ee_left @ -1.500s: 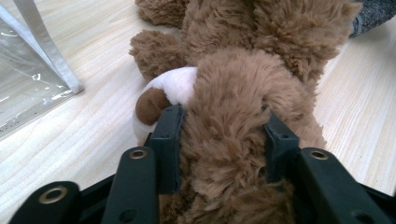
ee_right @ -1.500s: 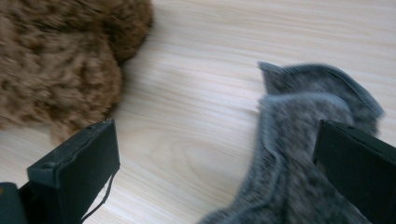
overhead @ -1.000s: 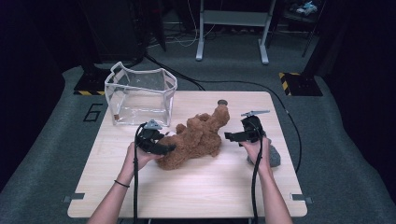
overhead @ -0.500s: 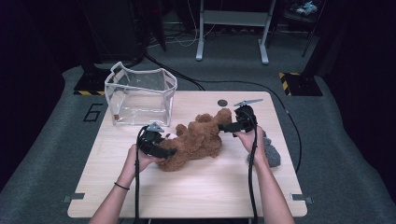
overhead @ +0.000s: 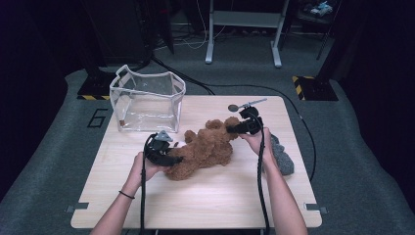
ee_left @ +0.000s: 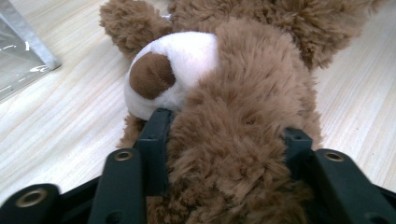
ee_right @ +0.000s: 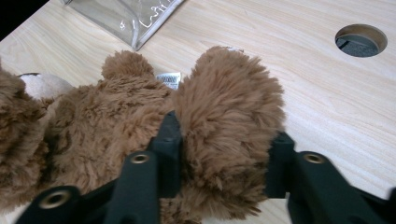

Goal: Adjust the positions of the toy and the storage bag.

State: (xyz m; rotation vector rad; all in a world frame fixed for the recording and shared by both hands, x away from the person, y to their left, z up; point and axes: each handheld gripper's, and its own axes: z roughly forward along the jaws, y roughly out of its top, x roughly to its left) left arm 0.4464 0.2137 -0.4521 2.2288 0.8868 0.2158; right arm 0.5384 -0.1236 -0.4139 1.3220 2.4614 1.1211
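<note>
A brown plush teddy bear (overhead: 205, 149) lies across the middle of the wooden table (overhead: 220, 205). My left gripper (overhead: 178, 159) comes in from the left, and its jaws have just been closing. In the left gripper view they press into the fur on both sides of the bear's head (ee_left: 243, 116), just behind the white muzzle (ee_left: 177, 60). My right gripper (overhead: 231, 130) is at the bear's far right end, and its jaws have also just been closing. They squeeze a fluffy leg (ee_right: 229, 116) between them.
A clear plastic bag (overhead: 147, 100) stands open at the table's back left. A grey soft thing (overhead: 283, 157) lies by the right edge, under the right forearm. A round hole (overhead: 233, 107) is in the tabletop behind the bear.
My right gripper moved left and away from the person to the bear's leg and closed on it. My left gripper stayed in place and tightened on the head.
</note>
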